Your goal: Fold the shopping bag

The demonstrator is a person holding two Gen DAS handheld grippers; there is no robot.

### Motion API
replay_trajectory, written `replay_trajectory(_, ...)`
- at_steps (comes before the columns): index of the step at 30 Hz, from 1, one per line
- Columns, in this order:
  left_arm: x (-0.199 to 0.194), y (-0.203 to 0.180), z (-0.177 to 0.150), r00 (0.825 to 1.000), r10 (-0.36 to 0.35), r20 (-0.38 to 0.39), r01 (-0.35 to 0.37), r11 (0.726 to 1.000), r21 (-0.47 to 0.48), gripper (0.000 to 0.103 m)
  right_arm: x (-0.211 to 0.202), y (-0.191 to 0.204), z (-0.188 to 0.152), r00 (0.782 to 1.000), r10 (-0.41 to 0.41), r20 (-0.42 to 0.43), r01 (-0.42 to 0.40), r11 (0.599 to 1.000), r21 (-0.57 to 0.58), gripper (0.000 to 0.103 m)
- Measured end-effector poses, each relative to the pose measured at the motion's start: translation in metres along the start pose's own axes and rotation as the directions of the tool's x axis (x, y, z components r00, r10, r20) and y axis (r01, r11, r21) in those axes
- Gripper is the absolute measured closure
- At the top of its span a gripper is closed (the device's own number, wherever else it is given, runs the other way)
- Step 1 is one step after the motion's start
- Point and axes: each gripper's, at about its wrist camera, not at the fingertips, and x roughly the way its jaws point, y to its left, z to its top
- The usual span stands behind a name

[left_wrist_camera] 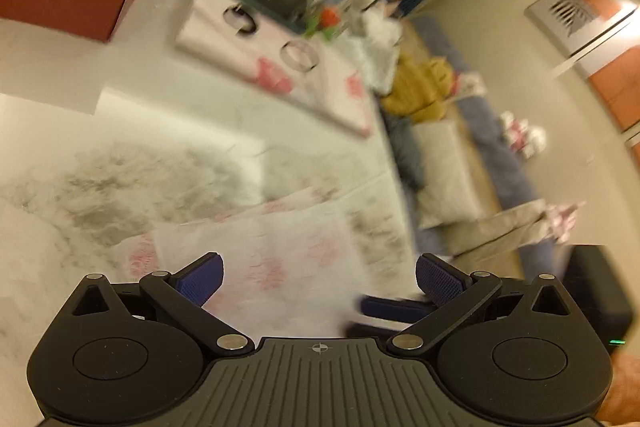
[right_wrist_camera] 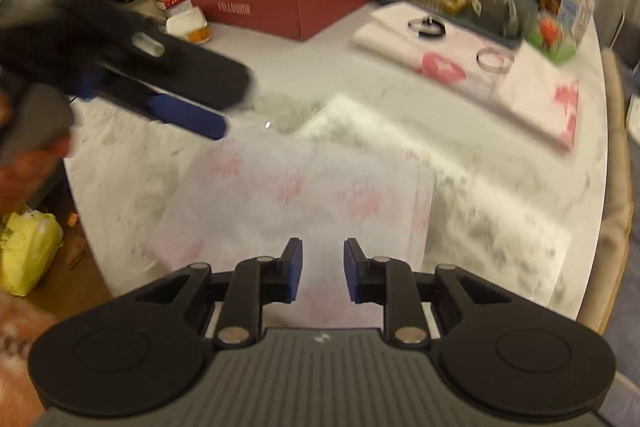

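**Between folds: both grippers off the bag**

The shopping bag [right_wrist_camera: 296,195], white with pink print, lies flat on the marble table [right_wrist_camera: 500,227], near its front edge and just ahead of you. Your right gripper [right_wrist_camera: 322,269] hangs above its near edge, jaws slightly apart with nothing between them. Your left gripper [left_wrist_camera: 319,277] stands wide and empty over the bag's left side. Judging by its flat rectangle, a fold is done; next, pinch one edge and carry it across without dragging the layers.
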Motion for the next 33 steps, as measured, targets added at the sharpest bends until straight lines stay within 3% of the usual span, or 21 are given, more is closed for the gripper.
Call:
replay_trajectory(2, 0.013, 0.007, -0.001, 0.997, 0.053, -0.051, -0.054, 0.998, -0.015, 0.0, 0.0, -0.001, -0.01, 0.999, 0.018, -0.037, -0.018, 1.0, 0.013, 0.081)
replay_trajectory(7, 0.008, 0.004, -0.014, 0.994, 0.092, -0.06, -0.092, 0.996, 0.004, 0.0, 0.015, -0.008, -0.019, 0.999, -0.004, -0.048, 0.004, 1.0, 0.004, 0.081)
replay_trajectory(9, 0.002, 0.006, -0.023, 0.993, 0.097, -0.059, -0.099, 0.995, -0.023, 0.0, 0.02, -0.013, -0.009, 0.999, -0.018, -0.032, 0.018, 1.0, -0.004, 0.082)
replay_trajectory(13, -0.004, 0.008, -0.041, 0.995, 0.038, -0.092, -0.048, 0.992, -0.115, 0.0, 0.04, -0.024, 0.023, 0.998, -0.059, -0.002, 0.059, 0.998, -0.028, 0.081)
replay_trajectory(16, -0.006, 0.006, -0.047, 0.992, 0.038, -0.123, -0.051, 0.993, -0.102, 0.0, 0.054, -0.026, 0.044, 0.999, -0.033, 0.021, 0.034, 0.998, -0.051, 0.081)
replay_trajectory(19, -0.02, 0.005, -0.044, 0.995, 0.048, -0.091, -0.058, 0.993, -0.104, 0.0, 0.054, -0.02, 0.053, 0.997, -0.051, 0.054, 0.056, 0.995, -0.086, 0.08)
replay_trajectory(22, -0.042, 0.003, -0.035, 0.999, 0.049, -0.022, -0.05, 0.997, -0.056, 0.0, 0.036, -0.023, 0.054, 0.991, -0.061, 0.116, 0.069, 0.995, -0.069, 0.08)
replay_trajectory(25, -0.049, -0.001, -0.023, 0.99, 0.142, 0.002, -0.142, 0.986, 0.087, 0.0, 0.009, -0.029, 0.041, 0.989, 0.032, 0.148, -0.021, 0.997, -0.076, 0.079)
replay_trajectory(28, -0.028, -0.008, -0.016, 0.962, 0.269, -0.057, -0.242, 0.928, 0.282, 0.0, -0.011, -0.02, 0.019, 0.983, 0.126, 0.13, -0.099, 0.975, -0.198, 0.079)
replay_trajectory(29, -0.017, -0.013, -0.021, 0.943, 0.323, -0.08, -0.273, 0.889, 0.368, 0.0, -0.016, -0.016, 0.012, 0.983, 0.147, 0.112, -0.116, 0.963, -0.244, 0.079)
replay_trajectory(32, 0.015, -0.028, -0.035, 0.866, 0.487, -0.117, -0.326, 0.725, 0.607, 0.001, -0.022, -0.002, -0.005, 0.979, 0.196, 0.051, -0.167, 0.923, -0.346, 0.079)
replay_trajectory(33, 0.02, -0.033, -0.04, 0.847, 0.521, -0.104, -0.331, 0.672, 0.663, 0.0, -0.022, 0.001, -0.01, 0.978, 0.207, 0.032, -0.181, 0.912, -0.368, 0.079)
